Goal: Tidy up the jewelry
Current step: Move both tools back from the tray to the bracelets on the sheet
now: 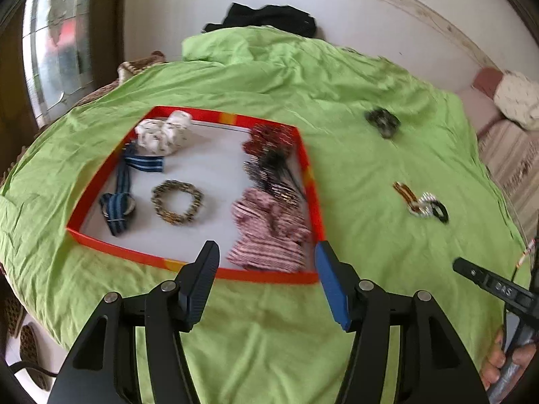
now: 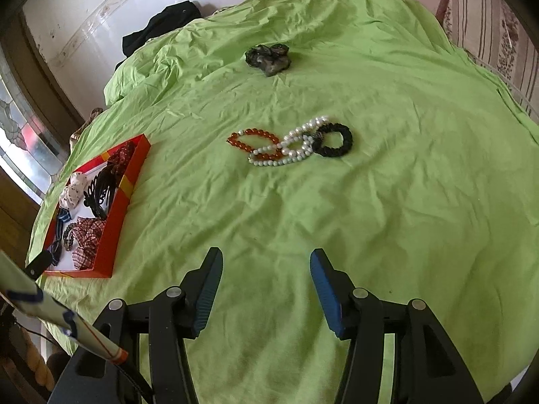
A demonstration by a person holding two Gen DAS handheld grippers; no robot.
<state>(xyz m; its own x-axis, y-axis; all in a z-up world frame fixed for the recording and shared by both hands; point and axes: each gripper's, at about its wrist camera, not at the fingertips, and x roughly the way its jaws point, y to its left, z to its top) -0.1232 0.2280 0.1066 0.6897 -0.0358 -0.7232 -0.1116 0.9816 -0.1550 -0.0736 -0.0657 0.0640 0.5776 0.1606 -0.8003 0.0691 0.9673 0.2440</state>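
A red-rimmed tray [image 1: 188,266] with a white floor lies on the green sheet; it also shows in the right wrist view [image 2: 131,181]. It holds a white scrunchie [image 1: 161,134], a blue striped band [image 1: 121,188], a beaded bracelet [image 1: 177,201], a pink checked scrunchie [image 1: 269,232] and dark hair clips [image 1: 269,168]. On the sheet lie an orange bead bracelet [image 2: 254,143], a pearl bracelet [image 2: 293,146], a black scrunchie [image 2: 333,139] and a dark patterned scrunchie [image 2: 267,55]. My left gripper [image 1: 266,252] is open and empty over the tray's near edge. My right gripper [image 2: 266,259] is open and empty, short of the bracelets.
The green sheet [image 2: 387,219] covers the bed. A black cloth [image 1: 266,17] lies at the far edge by the white wall. Striped pillows [image 2: 488,27] sit at the right. A window [image 1: 57,50] is at the left.
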